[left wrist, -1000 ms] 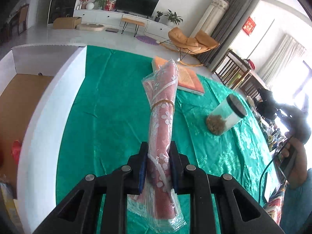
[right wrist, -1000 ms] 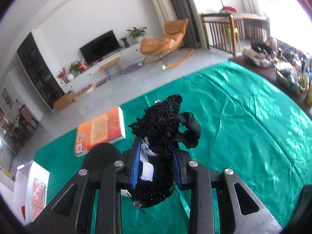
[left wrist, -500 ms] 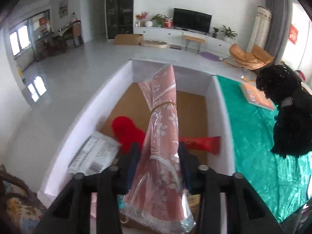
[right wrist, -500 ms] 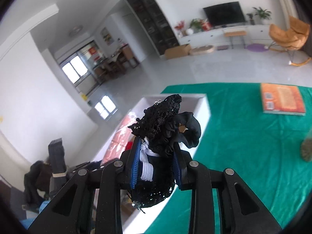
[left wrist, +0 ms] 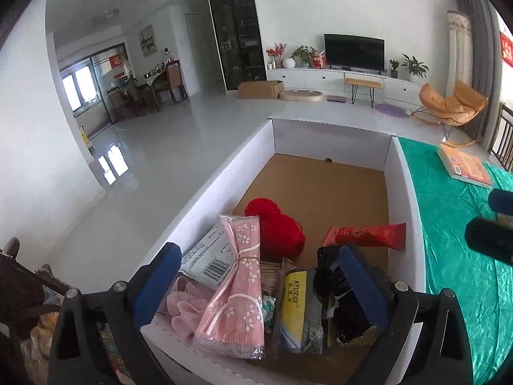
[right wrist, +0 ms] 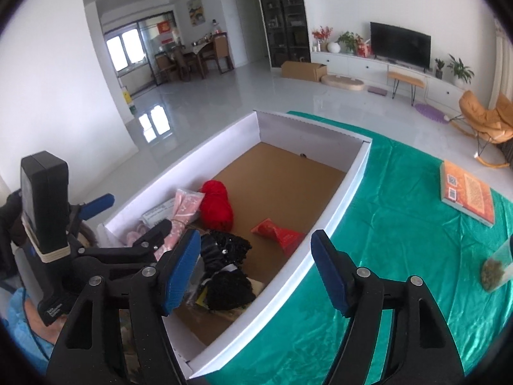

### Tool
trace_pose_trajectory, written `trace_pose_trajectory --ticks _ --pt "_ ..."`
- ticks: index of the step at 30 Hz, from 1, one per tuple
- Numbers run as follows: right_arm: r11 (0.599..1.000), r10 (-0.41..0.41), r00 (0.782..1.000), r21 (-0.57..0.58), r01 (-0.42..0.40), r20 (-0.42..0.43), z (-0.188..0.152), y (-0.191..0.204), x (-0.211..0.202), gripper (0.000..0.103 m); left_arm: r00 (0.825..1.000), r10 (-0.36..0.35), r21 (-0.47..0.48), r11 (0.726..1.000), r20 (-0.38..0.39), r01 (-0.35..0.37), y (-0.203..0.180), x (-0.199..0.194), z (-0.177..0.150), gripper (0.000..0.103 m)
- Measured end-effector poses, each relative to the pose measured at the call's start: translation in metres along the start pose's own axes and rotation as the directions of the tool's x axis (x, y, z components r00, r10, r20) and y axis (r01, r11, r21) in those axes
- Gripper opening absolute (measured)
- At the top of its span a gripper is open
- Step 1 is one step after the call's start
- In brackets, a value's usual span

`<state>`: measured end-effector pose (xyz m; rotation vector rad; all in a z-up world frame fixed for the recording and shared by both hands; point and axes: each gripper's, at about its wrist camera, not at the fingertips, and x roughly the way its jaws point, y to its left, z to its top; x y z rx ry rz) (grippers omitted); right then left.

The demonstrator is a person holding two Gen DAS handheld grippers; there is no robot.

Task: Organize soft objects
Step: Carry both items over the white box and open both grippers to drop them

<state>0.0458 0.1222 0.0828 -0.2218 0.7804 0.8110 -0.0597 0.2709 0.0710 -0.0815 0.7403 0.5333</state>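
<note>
A white cardboard box (left wrist: 397, 173) sits at the left end of a desk covered in green cloth (right wrist: 400, 224). Both tools hover over its near end, each with its jaws just opened wide and nothing between them. Below the left tool (left wrist: 256, 276) lies a pink flowered cloth roll (left wrist: 239, 282) in clear wrap, resting among a pink mesh puff (left wrist: 186, 304), a white packet (left wrist: 208, 256) and a yellow-labelled pack (left wrist: 298, 301). Below the right tool (right wrist: 253, 269) lies a black lace bundle (right wrist: 227, 269). Further in sit a red yarn ball (left wrist: 279, 227) and a red tube (left wrist: 365, 235). On the cloth to the right, a book (right wrist: 466, 192) and a jar (right wrist: 495, 268) are left out. The roll looks light and squashy with slippery film, so a hold near its tied middle seems best; the lace would compress and snag, so gripping its bulk seems safer.
</note>
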Motion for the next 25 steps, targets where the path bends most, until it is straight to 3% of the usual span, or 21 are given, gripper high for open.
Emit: trace_pose_trajectory --ticks 6,17,25 --pt "0.999 -0.037 0.998 -0.036 0.035 -0.052 -0.009 0.011 0.003 0.075 0.997 0.031 -0.017 0.999 -0.065 -0.032 0.006 0.003 -0.004 0.099" --pt "0.994 -0.066 0.995 -0.094 0.059 -0.075 -0.020 0.031 0.002 0.075 0.995 0.091 -0.013 0.996 -0.038 -0.092 0.008 -0.005 -0.005 0.099" --pt "0.997 -0.061 0.995 -0.059 0.056 -0.074 -0.028 0.025 0.000 0.075 0.998 0.066 -0.013 0.998 -0.018 -0.067 0.000 -0.011 -0.010 0.099"
